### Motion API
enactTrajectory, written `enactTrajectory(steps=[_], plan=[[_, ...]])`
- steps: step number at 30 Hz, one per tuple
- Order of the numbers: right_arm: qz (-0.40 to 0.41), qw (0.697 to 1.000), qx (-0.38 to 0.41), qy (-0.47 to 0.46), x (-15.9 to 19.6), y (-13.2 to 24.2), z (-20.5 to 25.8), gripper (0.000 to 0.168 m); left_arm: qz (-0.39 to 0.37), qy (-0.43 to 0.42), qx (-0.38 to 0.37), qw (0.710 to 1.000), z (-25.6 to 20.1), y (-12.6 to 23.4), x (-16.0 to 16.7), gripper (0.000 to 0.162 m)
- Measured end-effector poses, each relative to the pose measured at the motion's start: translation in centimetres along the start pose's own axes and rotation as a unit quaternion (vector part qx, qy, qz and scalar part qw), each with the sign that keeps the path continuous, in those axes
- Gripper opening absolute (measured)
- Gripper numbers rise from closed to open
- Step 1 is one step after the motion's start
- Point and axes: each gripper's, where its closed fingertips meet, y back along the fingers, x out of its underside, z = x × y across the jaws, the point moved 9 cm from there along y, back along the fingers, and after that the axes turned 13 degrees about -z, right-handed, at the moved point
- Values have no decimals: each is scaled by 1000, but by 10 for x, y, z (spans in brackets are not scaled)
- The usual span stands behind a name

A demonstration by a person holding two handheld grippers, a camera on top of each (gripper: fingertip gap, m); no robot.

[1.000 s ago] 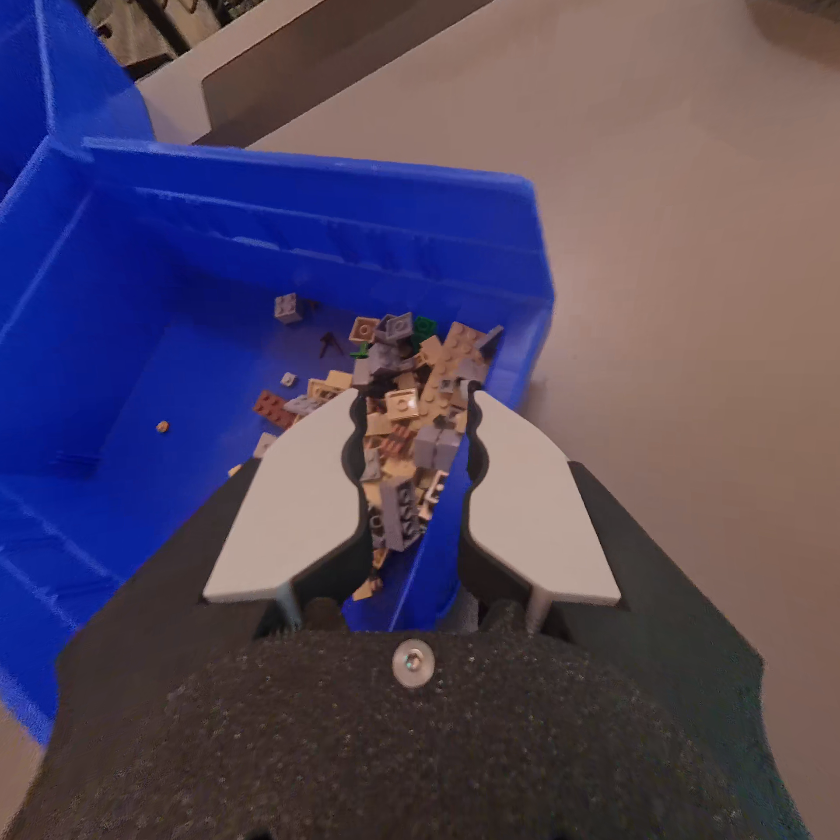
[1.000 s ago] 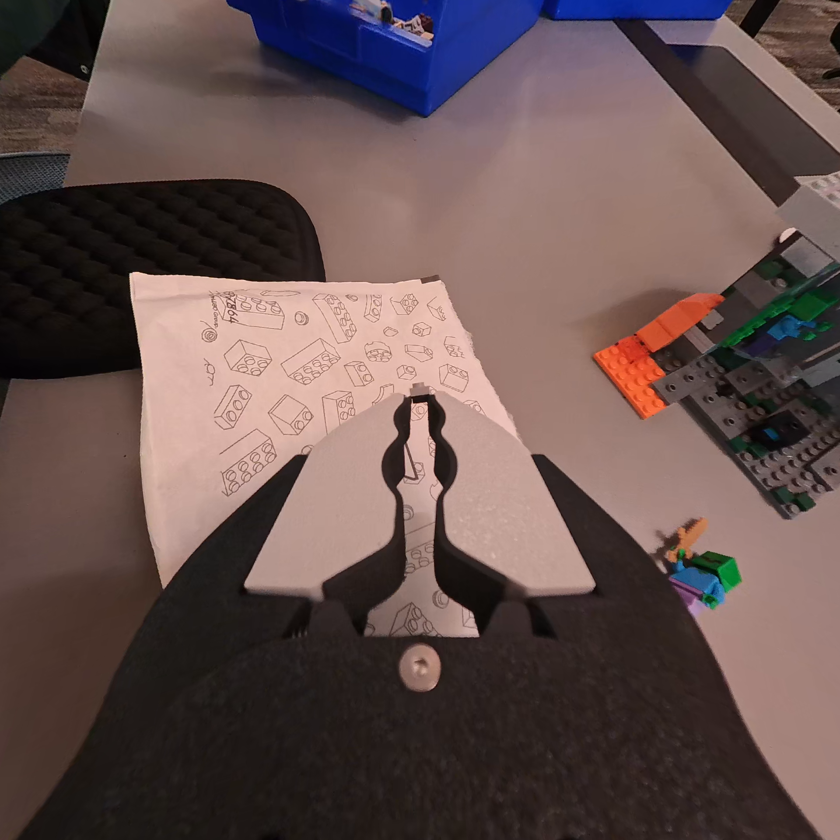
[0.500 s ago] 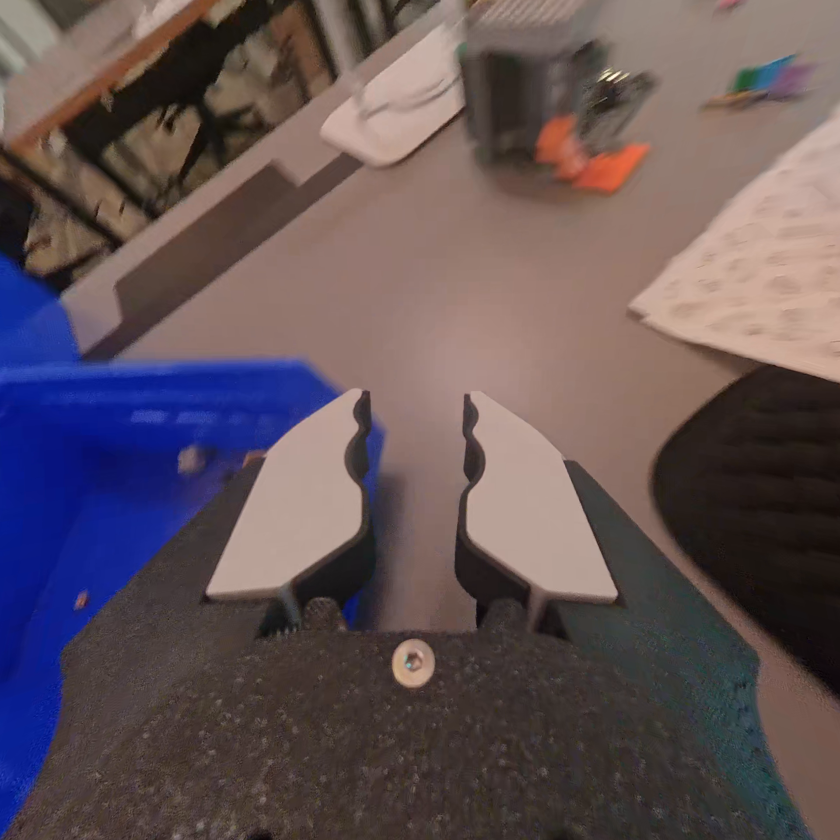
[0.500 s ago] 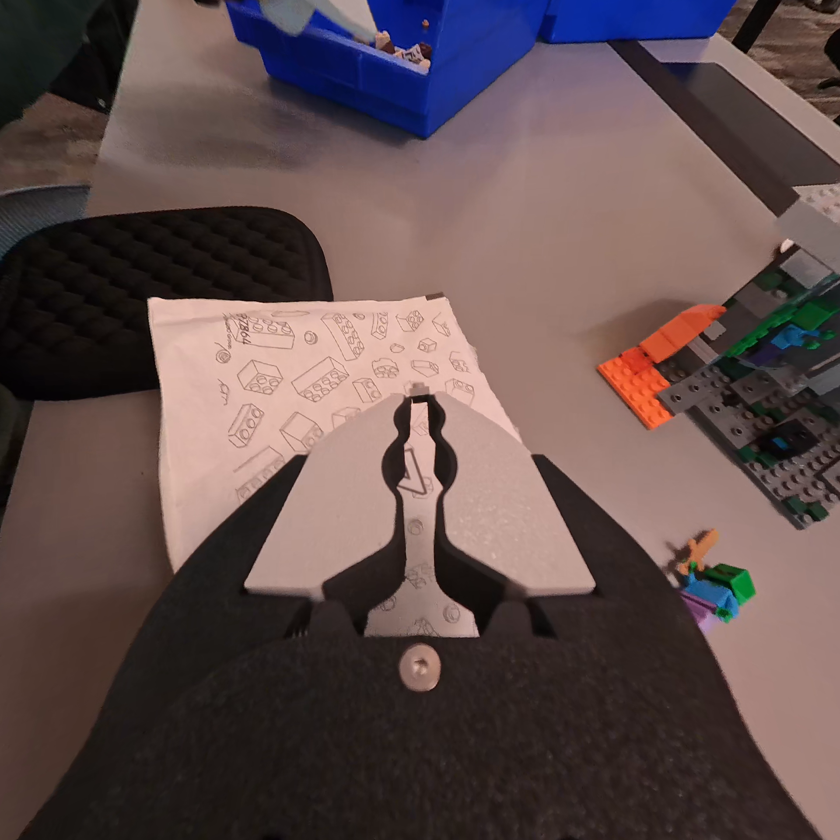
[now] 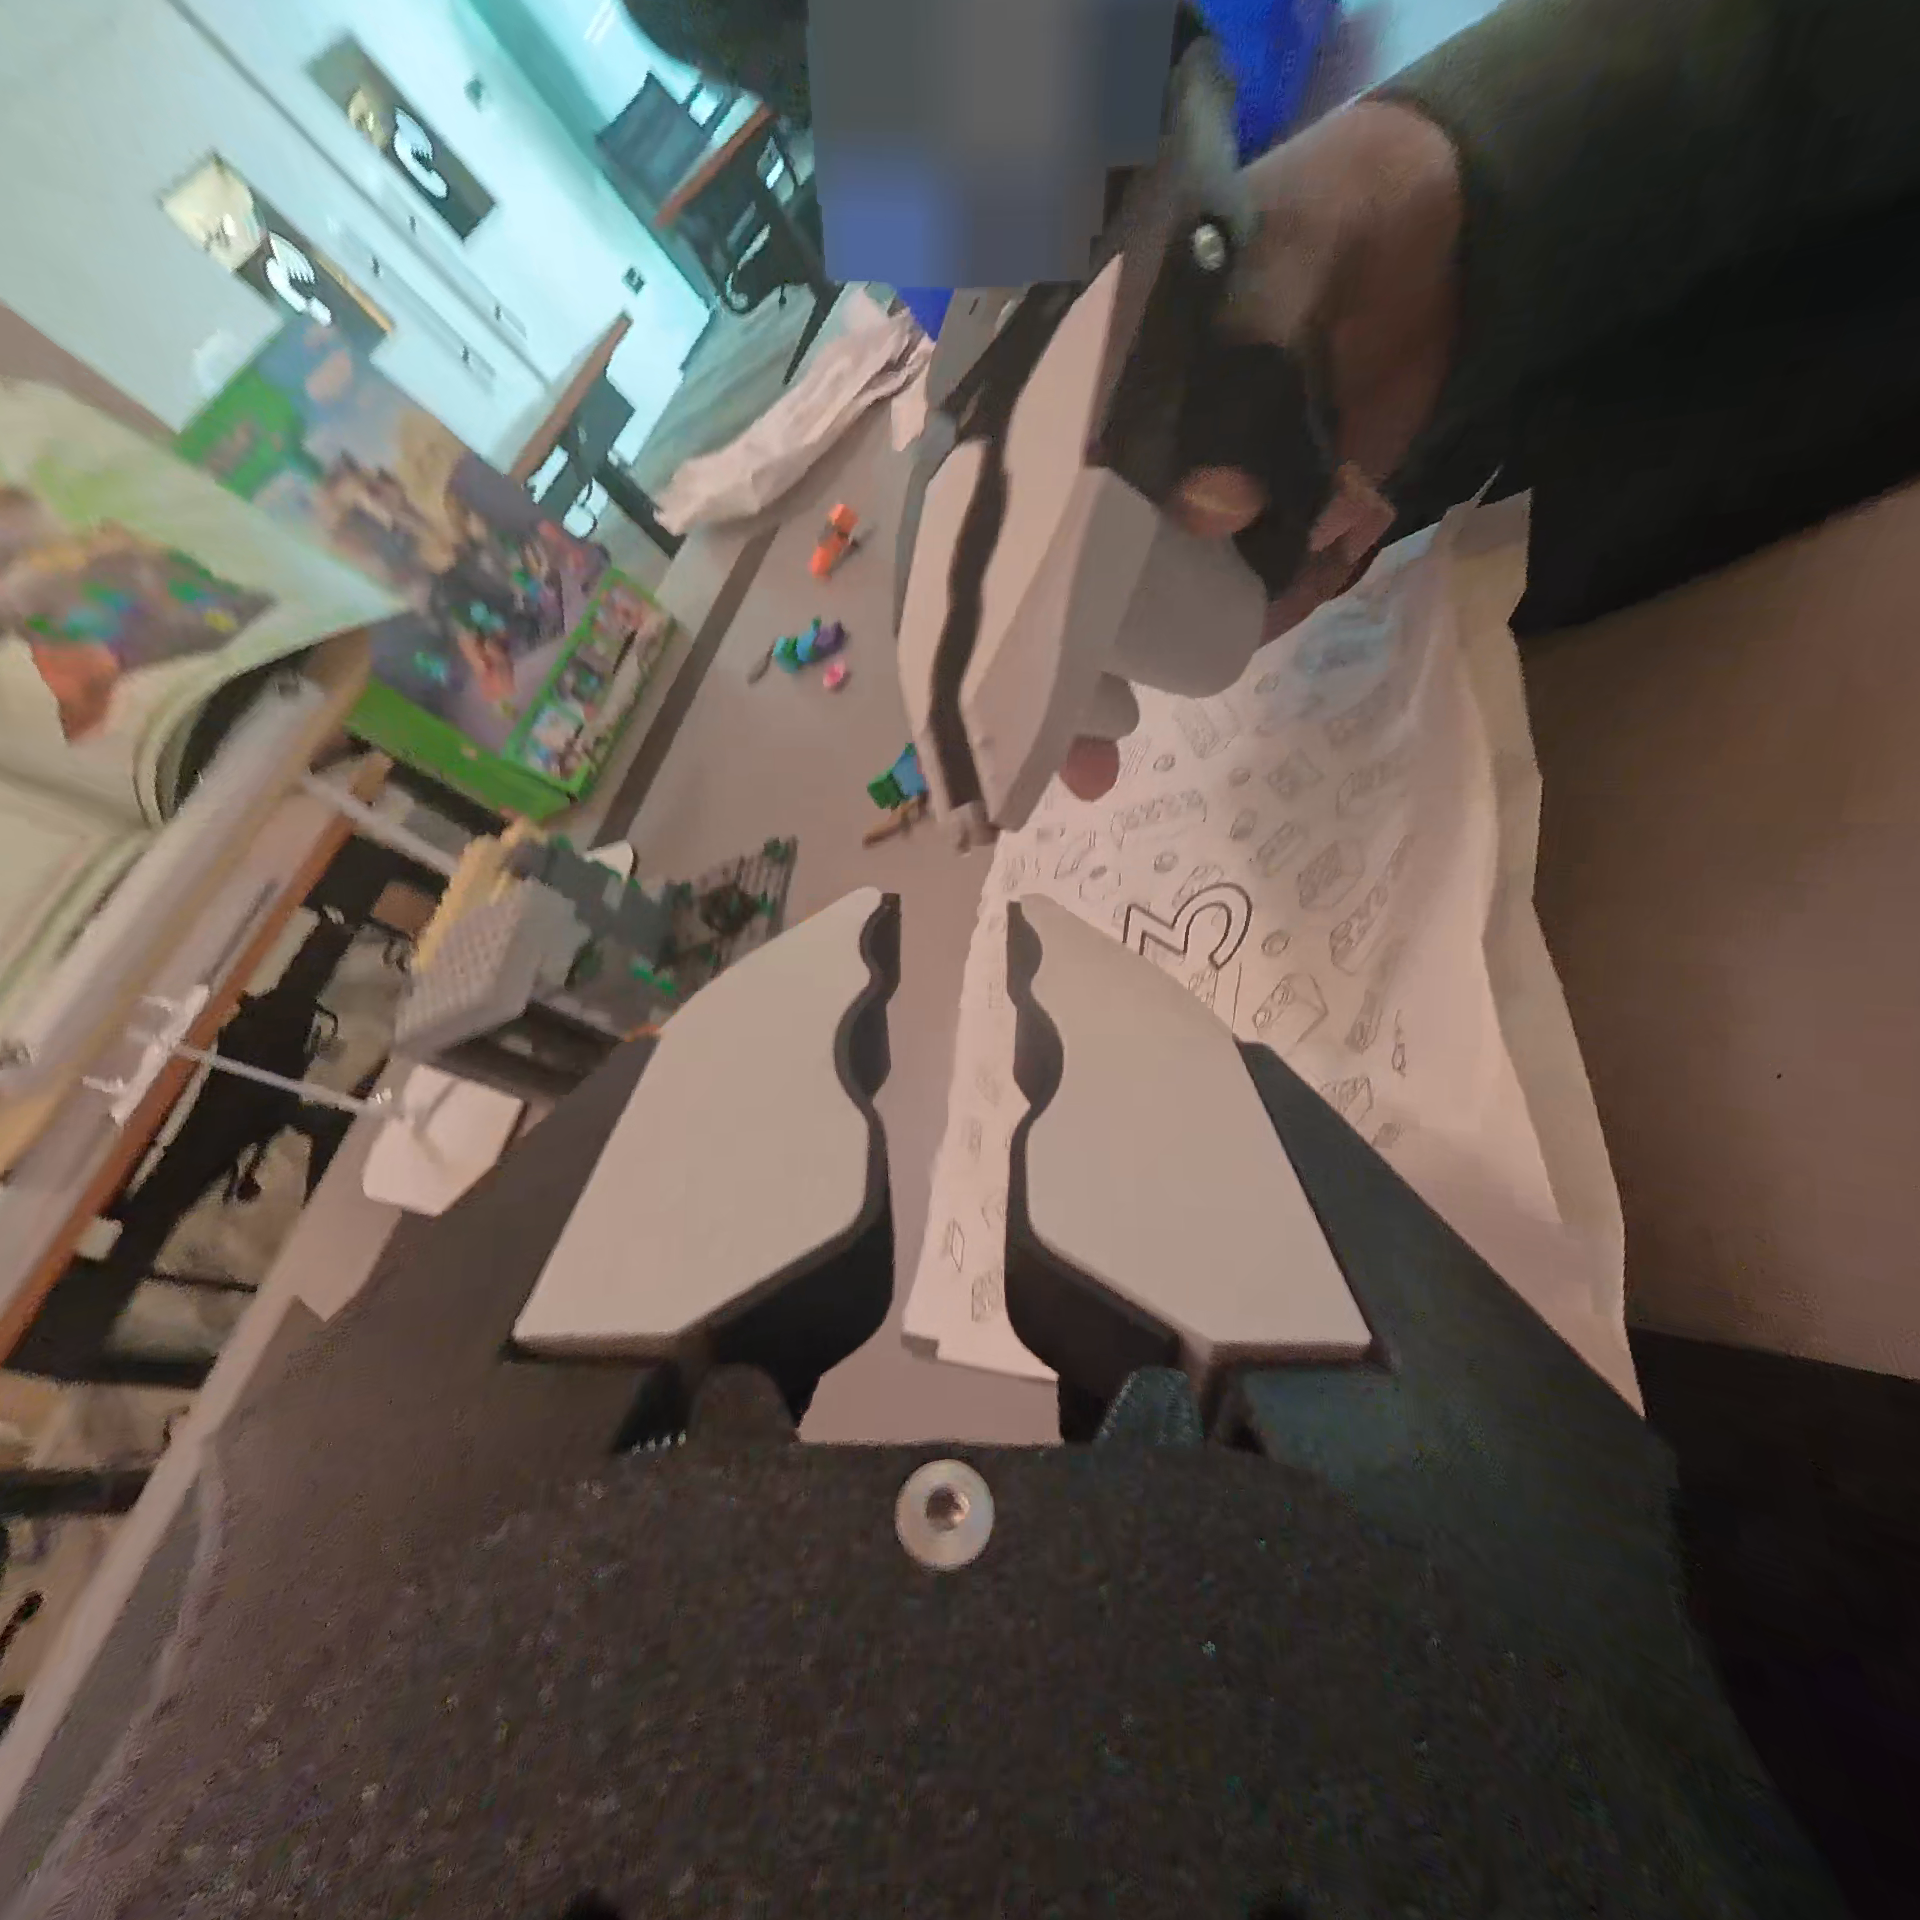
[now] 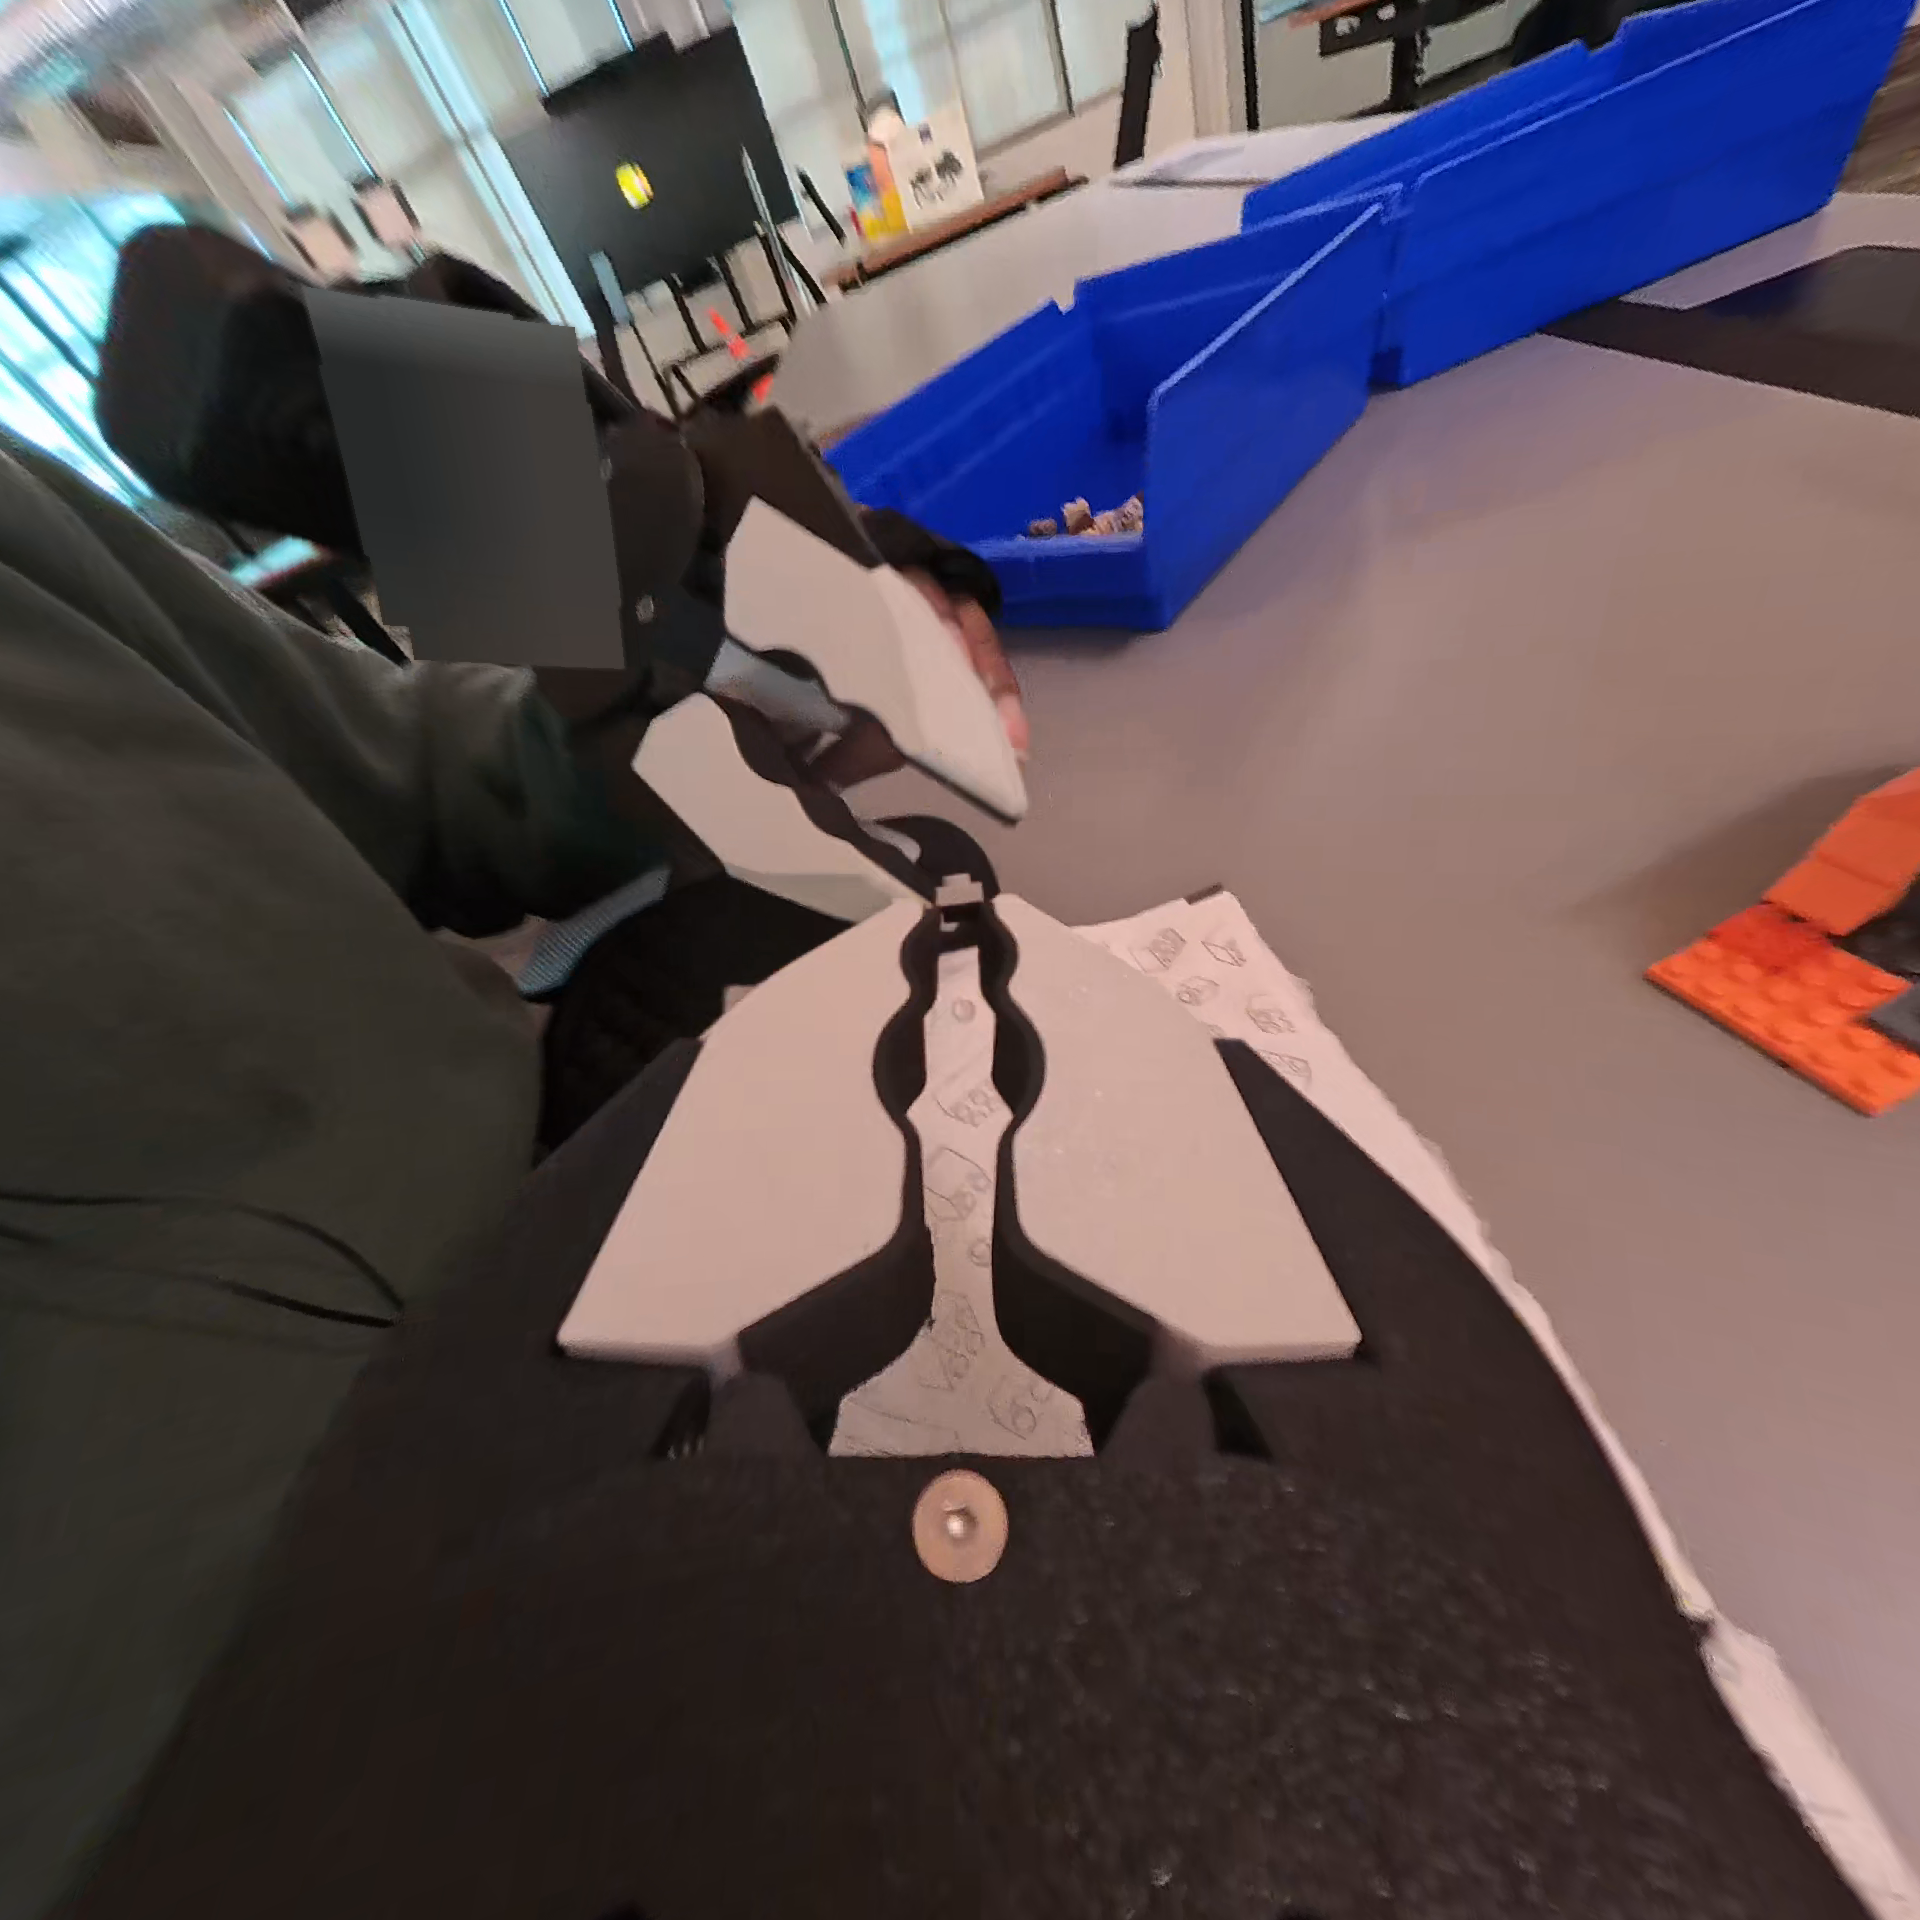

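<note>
My left claw [image 5: 943, 914] has two flat pale grey plastic fingers [image 5: 727, 1143] with wavy black rubber-lined inner edges, set in a rough black foam-textured body with one round silver screw [image 5: 943, 1510] at its centre behind the fingers. My right claw [image 6: 956, 914] is built the same, with its own silver screw [image 6: 960, 1527]. I wear a dark olive-grey long sleeve [image 6: 260, 831].
</note>
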Motion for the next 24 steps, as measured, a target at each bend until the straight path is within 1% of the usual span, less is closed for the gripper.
enactTrajectory(steps=[3,7,9,13,16,18,20,22,24], plan=[[-7,1000,-7,-23,-1,1,-1,7,-11,-21,9,1000,-3,-6,-6,17],[0,1000,-11,-24,0,1,-1,7,-15,-28,0,999,-4,-10,-5,9],[1,1000,-9,-28,1,1,-2,7,-14,-30,-2,999,-5,-10,-4,9],[3,999,-12,-39,3,0,-3,7,-15,-18,-4,1000,-5,-8,-2,8],[-1,999,-10,-32,1,2,-4,14,-11,3,-19,1000,0,-3,2,8],[-6,1000,11,-6,-5,8,-6,20,1,11,-51,999,10,7,6,8],[-11,998,51,36,-14,21,-10,21,20,33,-92,995,25,25,12,7],[-13,993,98,64,-20,38,-16,21,44,60,-139,988,42,48,20,7],[-12,986,144,79,-23,56,-23,20,82,89,-192,974,59,75,29,8]])
